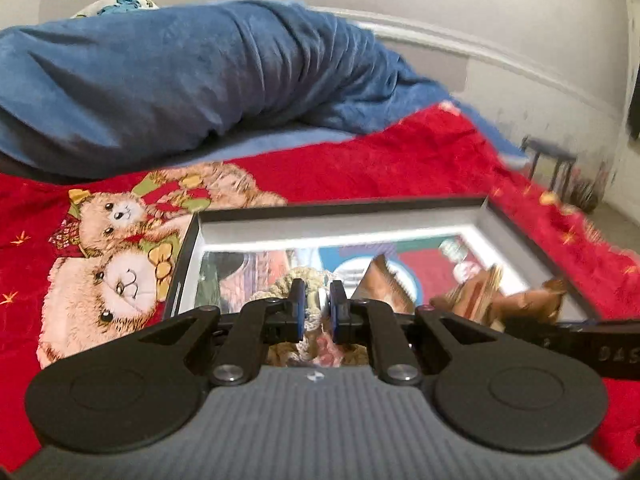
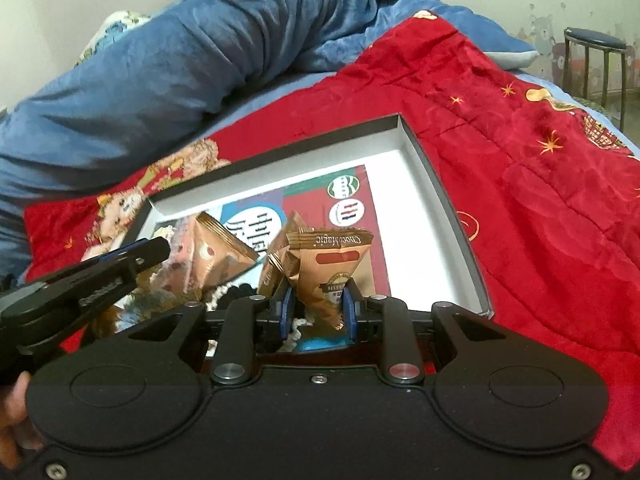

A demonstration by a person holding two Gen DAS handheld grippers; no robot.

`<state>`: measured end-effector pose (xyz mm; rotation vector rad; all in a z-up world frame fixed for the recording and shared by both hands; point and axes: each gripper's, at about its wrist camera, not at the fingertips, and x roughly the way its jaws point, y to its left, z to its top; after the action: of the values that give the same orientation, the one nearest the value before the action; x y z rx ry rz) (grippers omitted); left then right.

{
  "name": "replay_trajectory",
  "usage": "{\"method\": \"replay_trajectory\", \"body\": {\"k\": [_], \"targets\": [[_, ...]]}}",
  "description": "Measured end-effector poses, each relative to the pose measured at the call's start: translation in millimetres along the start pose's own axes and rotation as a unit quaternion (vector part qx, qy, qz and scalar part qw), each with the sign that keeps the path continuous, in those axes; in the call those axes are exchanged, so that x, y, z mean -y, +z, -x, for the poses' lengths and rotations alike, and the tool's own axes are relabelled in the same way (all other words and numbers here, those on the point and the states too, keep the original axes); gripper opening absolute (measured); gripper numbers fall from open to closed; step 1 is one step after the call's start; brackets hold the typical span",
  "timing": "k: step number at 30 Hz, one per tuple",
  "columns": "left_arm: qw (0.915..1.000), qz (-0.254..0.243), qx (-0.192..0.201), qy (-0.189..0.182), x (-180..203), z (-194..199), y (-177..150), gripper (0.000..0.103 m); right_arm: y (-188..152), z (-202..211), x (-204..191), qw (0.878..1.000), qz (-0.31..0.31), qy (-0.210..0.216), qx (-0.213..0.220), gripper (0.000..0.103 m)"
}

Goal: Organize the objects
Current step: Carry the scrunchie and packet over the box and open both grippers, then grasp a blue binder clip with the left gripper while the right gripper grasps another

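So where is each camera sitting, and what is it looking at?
Left wrist view: on the left gripper, looking over its fingers into the box on the red blanket; the right gripper's tip pokes in.
Right wrist view: on the right gripper, shut on a brown snack packet; the left gripper and a hand show.
Both share the box, red blanket and blue blanket.
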<state>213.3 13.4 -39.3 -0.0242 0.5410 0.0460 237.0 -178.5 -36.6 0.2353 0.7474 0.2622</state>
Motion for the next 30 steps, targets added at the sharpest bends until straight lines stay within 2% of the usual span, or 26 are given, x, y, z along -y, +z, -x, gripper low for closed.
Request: {"method": "replay_trajectory", "body": {"k": [1, 6, 8, 9, 11, 13, 15, 17, 19, 25, 30], "targets": [[1.0000, -0.003, -0.006, 0.004, 2, -2, -2, 0.015, 0, -1, 0, 1.000, 0.000, -0.001, -0.002, 0.025], [0.9997, -0.015, -0.012, 0.013, 7, -4, -6, 0.031, 0, 0, 3, 1.000, -0.005, 0.008, -0.004, 0.031], [0.9995, -0.025, -0.007, 0.018, 8, 0, -3, 0.050, -1, 3, 3, 1.000, -0.004, 0.013, -0.001, 0.045], [0.9994, -0.027, -0.005, 0.021, 7, 2, -1, 0.065, -1, 6, 2, 1.000, -0.005, 0.020, -0.001, 0.049], [0.9995, -0.024, 0.002, 0.023, 3, 10, 2, 0.074, -3, 12, -1, 1.000, 0.002, 0.026, 0.002, 0.057], [0.9994, -0.018, 0.007, 0.028, -1, 21, 6, 0.075, -3, 22, -6, 1.000, 0.011, 0.027, 0.008, 0.062], [0.9993, -0.015, 0.017, 0.030, -6, 38, 8, 0.082, -6, 37, -7, 0.999, 0.000, 0.032, 0.021, 0.066], [0.9989, -0.023, 0.026, 0.031, -9, 58, 6, 0.084, -11, 55, -7, 0.999, -0.016, 0.031, 0.031, 0.073], [0.9986, -0.031, 0.025, 0.035, -10, 78, 1, 0.085, -19, 73, -9, 0.999, -0.018, 0.023, 0.040, 0.074], [0.9996, -0.024, -0.011, 0.008, -2, 125, -36, 0.087, -51, 111, -22, 0.999, 0.025, -0.003, 0.027, 0.076], [0.9964, -0.066, -0.049, -0.021, 30, 128, -68, 0.087, -76, 112, -32, 0.999, 0.043, -0.011, -0.007, 0.076]]}}
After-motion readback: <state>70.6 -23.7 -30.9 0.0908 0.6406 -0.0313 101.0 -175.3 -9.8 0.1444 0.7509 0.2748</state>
